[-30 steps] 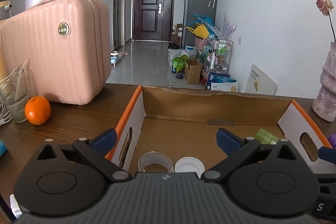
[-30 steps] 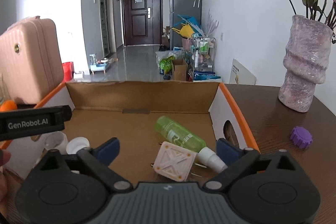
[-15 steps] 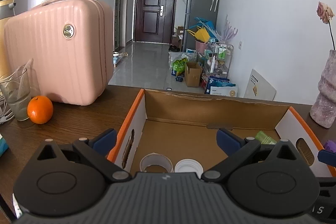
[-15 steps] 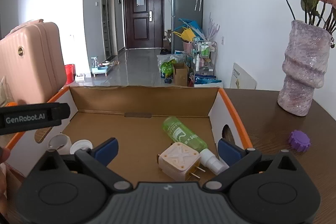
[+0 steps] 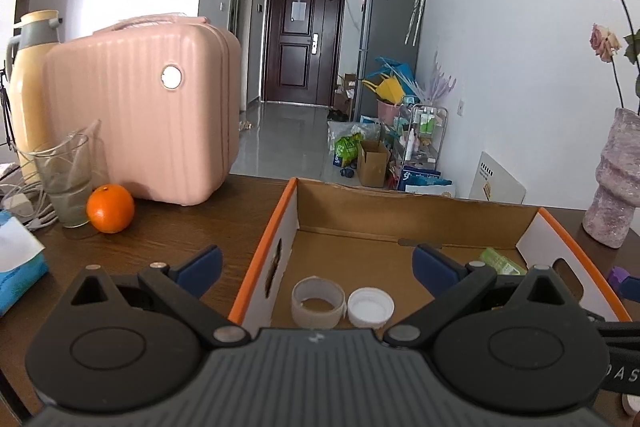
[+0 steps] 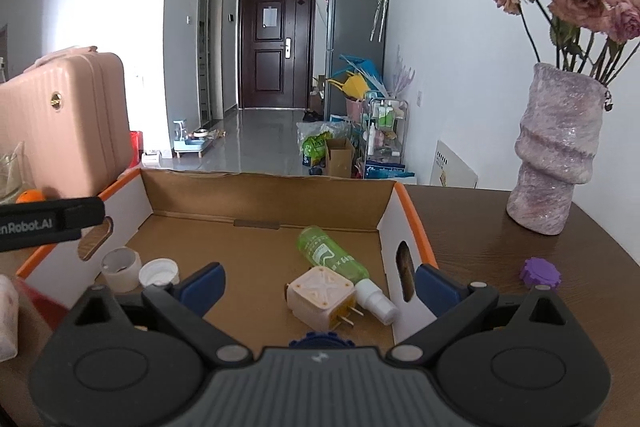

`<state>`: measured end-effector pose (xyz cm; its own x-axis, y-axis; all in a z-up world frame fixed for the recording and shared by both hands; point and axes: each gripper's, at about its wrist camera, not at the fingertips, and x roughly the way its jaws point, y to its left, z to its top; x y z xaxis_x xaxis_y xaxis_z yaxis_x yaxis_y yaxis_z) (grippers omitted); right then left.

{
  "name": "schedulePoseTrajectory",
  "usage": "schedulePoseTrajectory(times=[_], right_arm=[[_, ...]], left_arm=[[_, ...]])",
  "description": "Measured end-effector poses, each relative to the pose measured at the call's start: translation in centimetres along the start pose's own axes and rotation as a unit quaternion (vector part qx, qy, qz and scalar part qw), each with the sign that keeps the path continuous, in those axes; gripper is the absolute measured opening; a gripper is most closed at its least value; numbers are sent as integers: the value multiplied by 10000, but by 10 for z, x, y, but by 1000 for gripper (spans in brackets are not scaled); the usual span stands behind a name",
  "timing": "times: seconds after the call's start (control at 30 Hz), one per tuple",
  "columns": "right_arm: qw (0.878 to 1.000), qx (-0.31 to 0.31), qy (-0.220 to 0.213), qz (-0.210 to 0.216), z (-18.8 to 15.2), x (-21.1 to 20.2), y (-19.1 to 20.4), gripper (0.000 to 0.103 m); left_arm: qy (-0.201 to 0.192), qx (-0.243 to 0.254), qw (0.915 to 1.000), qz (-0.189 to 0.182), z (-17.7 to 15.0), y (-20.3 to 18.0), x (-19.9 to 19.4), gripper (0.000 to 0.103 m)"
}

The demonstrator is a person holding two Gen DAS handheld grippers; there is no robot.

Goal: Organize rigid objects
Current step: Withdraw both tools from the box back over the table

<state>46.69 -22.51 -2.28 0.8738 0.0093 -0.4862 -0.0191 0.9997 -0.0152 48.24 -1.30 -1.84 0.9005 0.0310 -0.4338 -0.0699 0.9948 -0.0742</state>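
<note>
ITEM LIST, table w/ box

1. Cardboard box (image 6: 268, 193), orange-edged, open top, on dark wooden table (image 6: 500, 267). Contents: tape roll (image 6: 120, 267) and white cap (image 6: 159, 273) touching, near left wall; green spray bottle (image 6: 334, 259) lying flat, nozzle toward camera; beige plug adapter (image 6: 320, 297) just beside it, prongs toward bottle nozzle.
2. Loose, outside box: purple gear-shaped piece (image 6: 539, 271) on table, right of box, well apart from vase (image 6: 558, 151). A dark blue toothed piece (image 6: 320, 341) peeks out at lower edge of right wrist view, just in front of the gripper body; mostly hidden, prob. another gear.
3. Right gripper (image 6: 320, 283): jaws spread wide, nothing between them, over box's near right part.
4. Left gripper (image 5: 316, 263): jaws wide apart, empty, above box's left wall.
5. Not task items: pink suitcase (image 5: 140, 107), orange (image 5: 110, 209), glass (image 5: 66, 183).

STEP IN HAND (judged): fetch next loose piece w/ right gripper. Advice: swing right past box wall, come down straight over purple gear, close across its rim, keep clear of vase. Lift high enough to clear orange edge before release inside.
</note>
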Motion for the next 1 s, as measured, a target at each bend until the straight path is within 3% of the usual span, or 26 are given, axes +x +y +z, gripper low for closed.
schedulePoseTrajectory(times=[0.37,1.0], right_arm=[[9996,74,-266,42,-29,-50,-3,101],[9996,164,-205,143,-82,-115,0,101]], left_arm=[[-17,146,9999,-39,-27,7,-48,103],[55,251,9997,-61,-68,16,-122,103]])
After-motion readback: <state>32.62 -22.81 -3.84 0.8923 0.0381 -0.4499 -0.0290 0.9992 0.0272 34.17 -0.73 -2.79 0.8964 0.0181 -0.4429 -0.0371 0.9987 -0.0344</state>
